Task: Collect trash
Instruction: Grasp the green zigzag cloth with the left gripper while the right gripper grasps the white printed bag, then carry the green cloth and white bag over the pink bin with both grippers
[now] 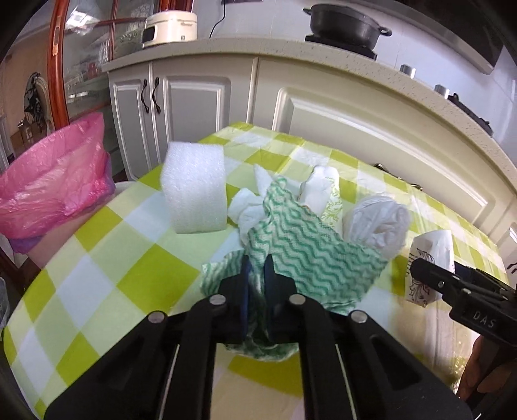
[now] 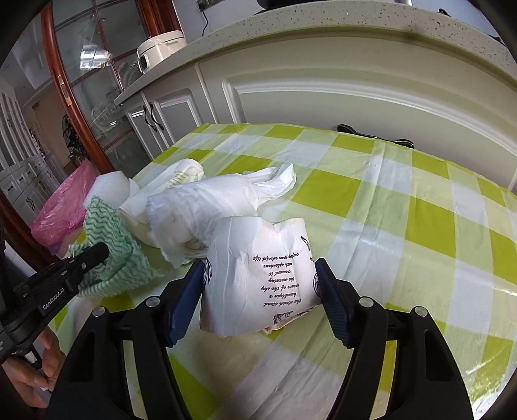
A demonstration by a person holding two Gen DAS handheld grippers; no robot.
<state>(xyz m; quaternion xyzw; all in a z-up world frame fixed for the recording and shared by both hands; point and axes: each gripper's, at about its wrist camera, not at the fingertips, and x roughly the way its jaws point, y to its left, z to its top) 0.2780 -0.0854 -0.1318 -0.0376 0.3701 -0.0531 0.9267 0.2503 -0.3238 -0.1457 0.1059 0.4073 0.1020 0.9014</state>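
My left gripper [image 1: 257, 268] is shut on a green-and-white wavy cloth [image 1: 303, 245] lying on the checked table; the cloth also shows in the right wrist view [image 2: 110, 239]. My right gripper [image 2: 260, 274] has its jaws wide, one on each side of a white printed paper bag [image 2: 258, 278], close to it; the bag also shows in the left wrist view [image 1: 429, 258]. A white foam block [image 1: 195, 187], crumpled tissues [image 1: 245, 206], a printed napkin roll [image 1: 323, 190] and a white plastic bag [image 2: 206, 206] lie beside the cloth. A bin with a pink liner [image 1: 51, 190] stands left of the table.
The table has a green-and-white checked cover [image 2: 404, 210]. White kitchen cabinets [image 2: 355, 97] stand right behind it, with a rice cooker [image 1: 171, 27] and a black pot [image 1: 349, 21] on the counter. A glass-door cabinet [image 2: 84, 80] is at the far left.
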